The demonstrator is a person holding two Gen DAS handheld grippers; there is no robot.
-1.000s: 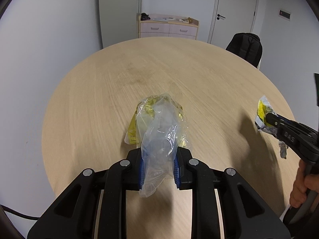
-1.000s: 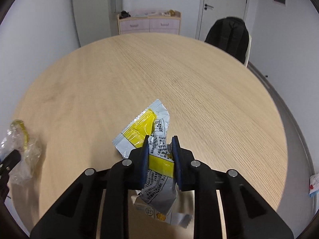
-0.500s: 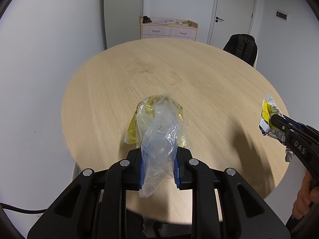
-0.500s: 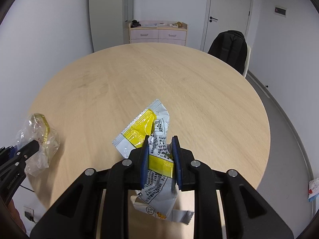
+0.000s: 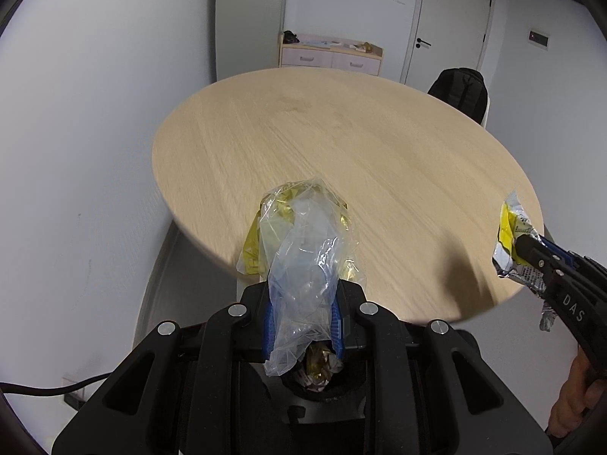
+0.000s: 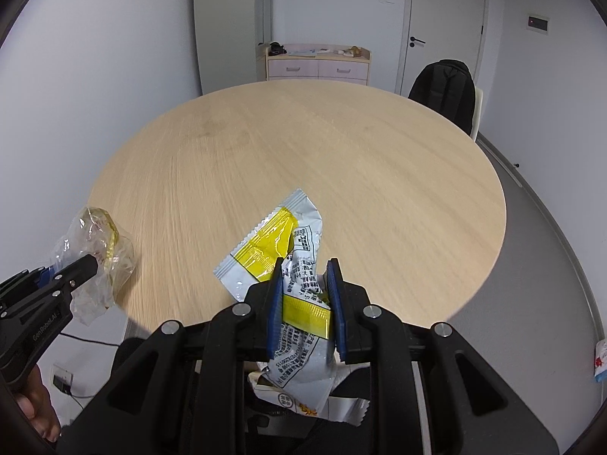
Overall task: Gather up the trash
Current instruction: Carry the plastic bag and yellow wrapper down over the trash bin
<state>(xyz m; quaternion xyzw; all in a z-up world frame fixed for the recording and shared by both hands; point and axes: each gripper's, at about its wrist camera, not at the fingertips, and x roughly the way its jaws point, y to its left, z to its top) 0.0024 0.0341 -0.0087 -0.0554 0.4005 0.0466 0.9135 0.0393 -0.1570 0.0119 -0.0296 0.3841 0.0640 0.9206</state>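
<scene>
Left fingers (image 5: 270,322) pinching clear plastic bag (image 5: 303,265), right fingers (image 6: 275,311) pinching silver-yellow wrapper (image 6: 277,242)

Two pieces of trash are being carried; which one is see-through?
The clear plastic bag in the left gripper; the silver-and-yellow printed wrapper in the right gripper is opaque.

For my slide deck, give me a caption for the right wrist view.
Right claw grips a yellow-and-silver wrapper above the round wooden table; left claw holds a clear plastic bag.
</scene>
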